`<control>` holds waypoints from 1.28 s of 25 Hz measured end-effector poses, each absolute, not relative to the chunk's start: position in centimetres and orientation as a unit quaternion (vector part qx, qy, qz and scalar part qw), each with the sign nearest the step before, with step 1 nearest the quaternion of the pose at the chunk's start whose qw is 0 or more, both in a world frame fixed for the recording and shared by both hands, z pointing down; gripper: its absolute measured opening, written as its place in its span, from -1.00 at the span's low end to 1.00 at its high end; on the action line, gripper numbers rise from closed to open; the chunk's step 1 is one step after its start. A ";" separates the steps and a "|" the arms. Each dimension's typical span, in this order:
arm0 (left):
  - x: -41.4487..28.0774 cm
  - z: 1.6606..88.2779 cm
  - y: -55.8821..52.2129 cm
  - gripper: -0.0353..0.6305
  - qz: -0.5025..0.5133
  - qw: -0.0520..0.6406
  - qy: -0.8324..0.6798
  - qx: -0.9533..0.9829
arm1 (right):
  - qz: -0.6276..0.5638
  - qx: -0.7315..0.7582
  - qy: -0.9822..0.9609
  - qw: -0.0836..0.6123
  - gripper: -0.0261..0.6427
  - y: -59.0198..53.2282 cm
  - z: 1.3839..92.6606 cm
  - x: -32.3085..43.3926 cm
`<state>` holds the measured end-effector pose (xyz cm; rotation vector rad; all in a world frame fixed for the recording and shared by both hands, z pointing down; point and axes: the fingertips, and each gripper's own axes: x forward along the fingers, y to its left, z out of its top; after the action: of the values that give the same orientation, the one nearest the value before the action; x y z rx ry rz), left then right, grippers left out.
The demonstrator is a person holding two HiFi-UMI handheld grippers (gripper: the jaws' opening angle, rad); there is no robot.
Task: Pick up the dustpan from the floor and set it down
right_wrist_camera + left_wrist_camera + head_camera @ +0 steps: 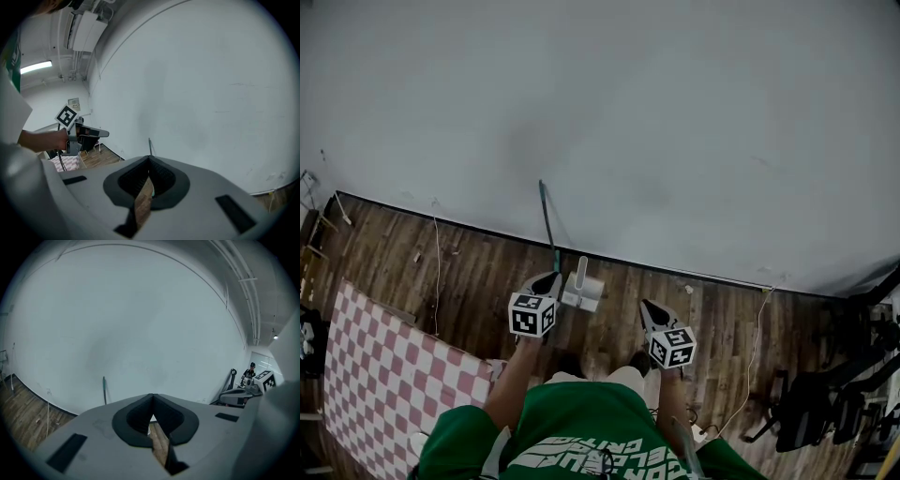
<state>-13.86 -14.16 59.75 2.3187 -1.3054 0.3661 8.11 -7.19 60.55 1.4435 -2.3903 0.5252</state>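
Observation:
The white dustpan stands on the wooden floor near the wall, its handle upright. A dark broom stick leans on the wall just behind it. My left gripper hovers just left of the dustpan, shut, with nothing between its fingers; in the left gripper view its tips meet and the dustpan is hidden. My right gripper is to the dustpan's right, apart from it, also shut and empty. The right gripper view shows the left gripper off to the left.
A red-and-white checkered mat covers the floor at the left. Thin cables run down the floorboards. Black equipment stands at the right. The white wall fills the view ahead. A person stands far off at the right.

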 end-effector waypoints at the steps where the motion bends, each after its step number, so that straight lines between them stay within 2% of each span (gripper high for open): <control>1: -14.0 59.6 -13.8 -0.88 0.130 0.226 -0.471 0.843 | 0.181 0.502 -0.833 0.147 -0.90 -7.1 60.4 7.7; 14: -15.8 60.2 -12.2 -0.88 0.124 0.227 -0.458 0.850 | 0.166 0.495 -0.840 0.148 -0.90 -6.7 59.6 4.9; 32: -16.1 60.4 -13.0 -0.88 0.126 0.228 -0.458 0.850 | 0.161 0.498 -0.838 0.155 -0.90 -7.2 59.7 5.0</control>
<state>-16.13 -12.97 60.38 2.3416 -1.2617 0.3468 5.04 -7.21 59.72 1.4267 -2.4005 0.4611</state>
